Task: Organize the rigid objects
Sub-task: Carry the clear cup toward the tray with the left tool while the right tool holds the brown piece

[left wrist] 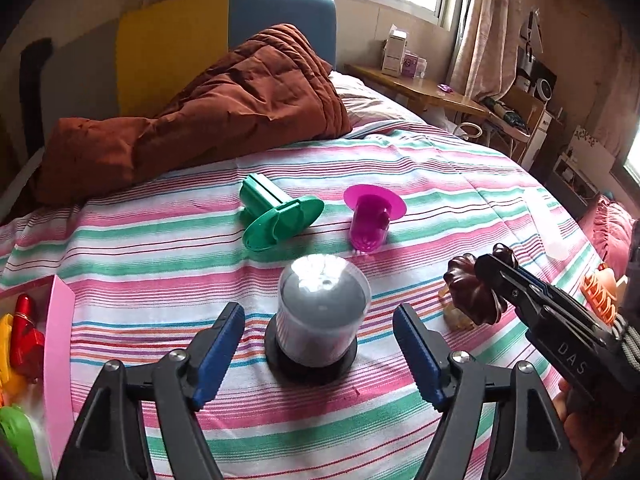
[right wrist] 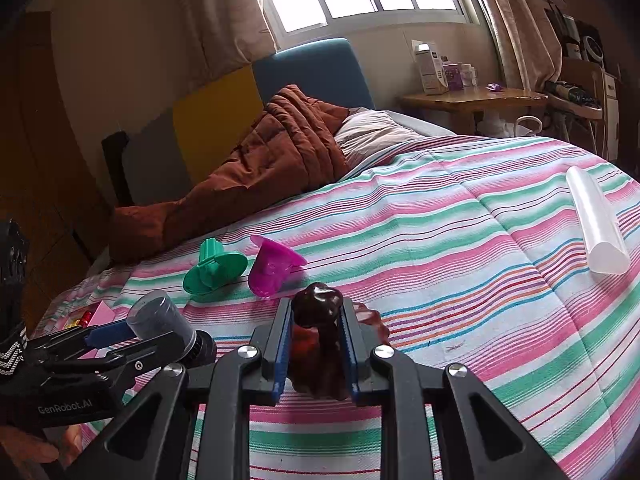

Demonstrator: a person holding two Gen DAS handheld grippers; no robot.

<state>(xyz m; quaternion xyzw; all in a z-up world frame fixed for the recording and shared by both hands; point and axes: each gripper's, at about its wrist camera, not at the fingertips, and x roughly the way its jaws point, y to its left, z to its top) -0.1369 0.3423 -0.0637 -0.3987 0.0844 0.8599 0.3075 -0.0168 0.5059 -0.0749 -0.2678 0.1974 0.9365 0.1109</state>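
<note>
- Currently, the left gripper [left wrist: 319,354] is being held with its jaws spread wide on either side of a grey lidded canister [left wrist: 316,312]; the blue pads [left wrist: 218,354] are not touching it, and a gap is showing on both sides.
- The canister is being seen upright on its black base, standing on the striped bedspread [left wrist: 400,184], directly between the two left fingers.
- The right gripper [right wrist: 316,344] is being kept closed on a dark brown glossy figurine [right wrist: 318,308]; its pads are pressing on both sides, and the figurine's knobbly top is sticking up above the fingertips.
- In the left wrist view, the same figurine [left wrist: 474,290] is being seen just right of the canister, clamped at the tip of the right gripper [left wrist: 498,276]; whether it is resting on the bedspread cannot be told.
- A green flanged piece [left wrist: 276,212] and a magenta flanged piece [left wrist: 370,216] are lying tipped on the bedspread beyond the canister, near each other but apart.
- A pink box [left wrist: 56,344] is being seen at the left edge, holding red, yellow and green items.
- A translucent white tube [right wrist: 596,224] is lying on the bedspread, well apart to the right.
- A rust-coloured quilt [left wrist: 224,100] is bunched at the head of the bed.
</note>
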